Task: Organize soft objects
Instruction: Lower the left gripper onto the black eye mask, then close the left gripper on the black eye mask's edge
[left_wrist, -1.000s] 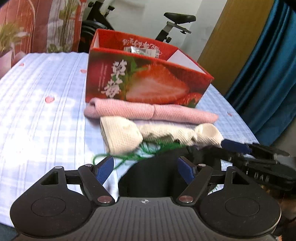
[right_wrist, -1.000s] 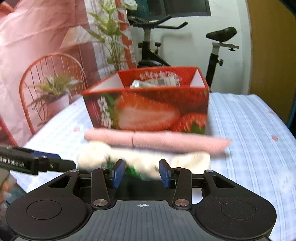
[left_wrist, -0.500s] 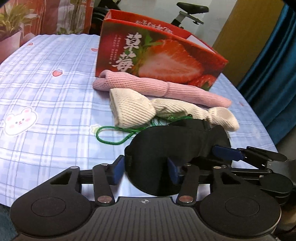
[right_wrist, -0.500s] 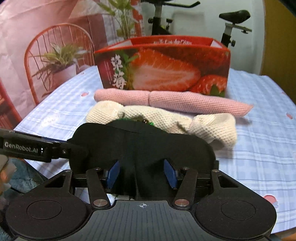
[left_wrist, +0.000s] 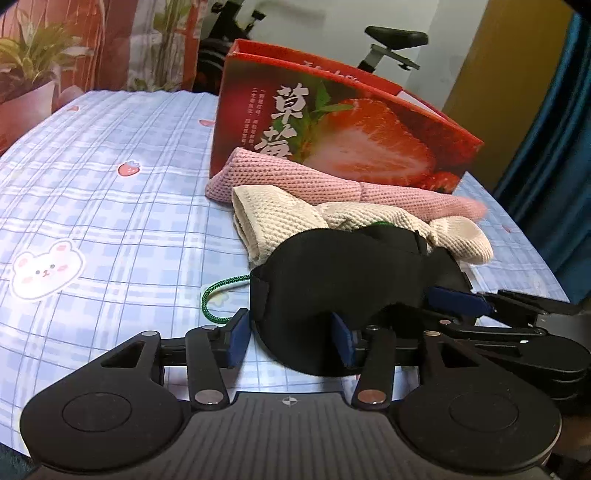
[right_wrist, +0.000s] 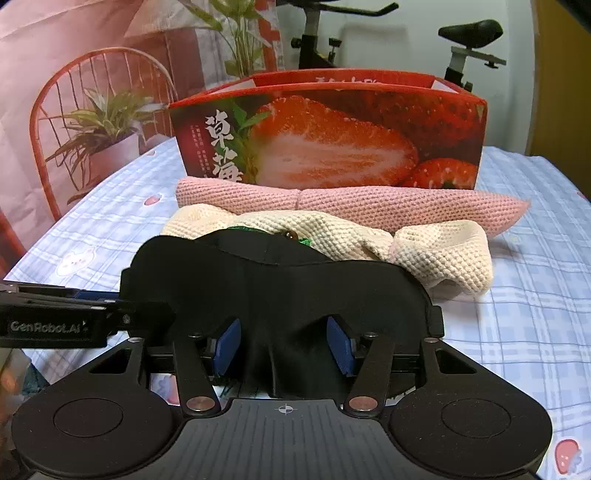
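A black sleep mask lies on the tablecloth, its far edge over a cream knitted cloth. A rolled pink knitted cloth lies behind, against a red strawberry box. My left gripper is partly closed around the mask's left lobe. My right gripper is partly closed around the mask's middle. It also shows at the right of the left wrist view. A green cord pokes out from under the mask.
The table has a blue checked cloth with bear and strawberry prints. A red chair with a potted plant stands to the left. An exercise bike stands behind the box. A blue curtain hangs at the right.
Both grippers have come down and forward to the mask and narrowed around it. The mask now covers most of the green cord.
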